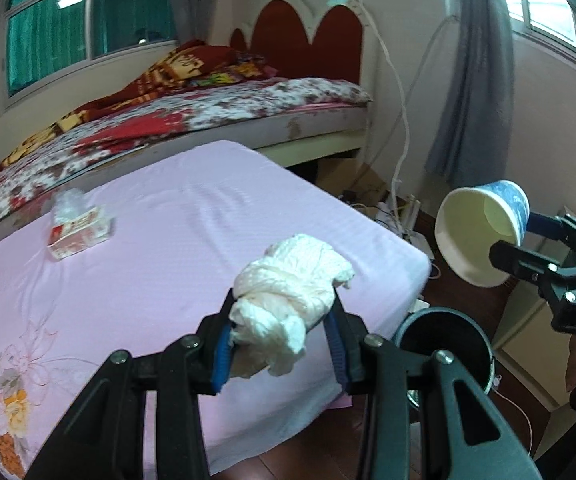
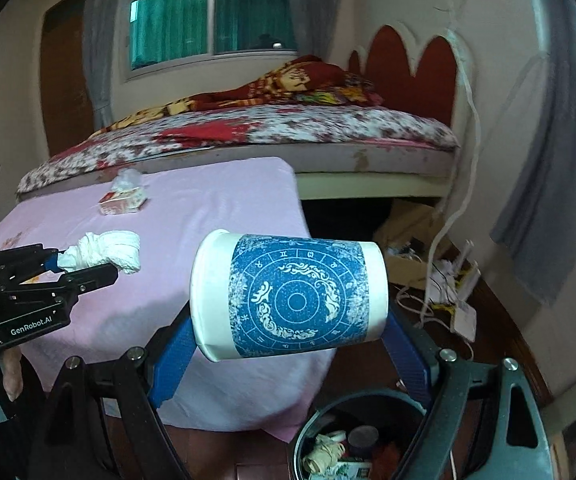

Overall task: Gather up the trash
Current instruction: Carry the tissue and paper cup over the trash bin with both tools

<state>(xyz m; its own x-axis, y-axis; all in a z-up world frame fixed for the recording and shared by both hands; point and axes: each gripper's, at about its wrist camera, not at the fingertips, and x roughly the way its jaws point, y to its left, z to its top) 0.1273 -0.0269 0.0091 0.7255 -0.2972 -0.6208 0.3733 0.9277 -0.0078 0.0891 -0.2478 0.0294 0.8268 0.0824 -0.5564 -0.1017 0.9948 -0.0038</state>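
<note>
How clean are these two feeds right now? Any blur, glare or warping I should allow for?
Left wrist view: the tissue pack on the pink cloth is smeared by blur, the window at upper right is blown out, and fisheye bends the walls. Right wrist view: the paper cup is sharp, the curtain at right smears, and the corners go black.

Tissue box [image 1: 79, 232] on table [image 1: 192, 216]; bed [image 1: 216, 108] behind; bin [image 2: 352, 448] right, below.

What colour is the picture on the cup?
Blue with white swirly patterns on the white paper cup, best in the right wrist view.
</note>
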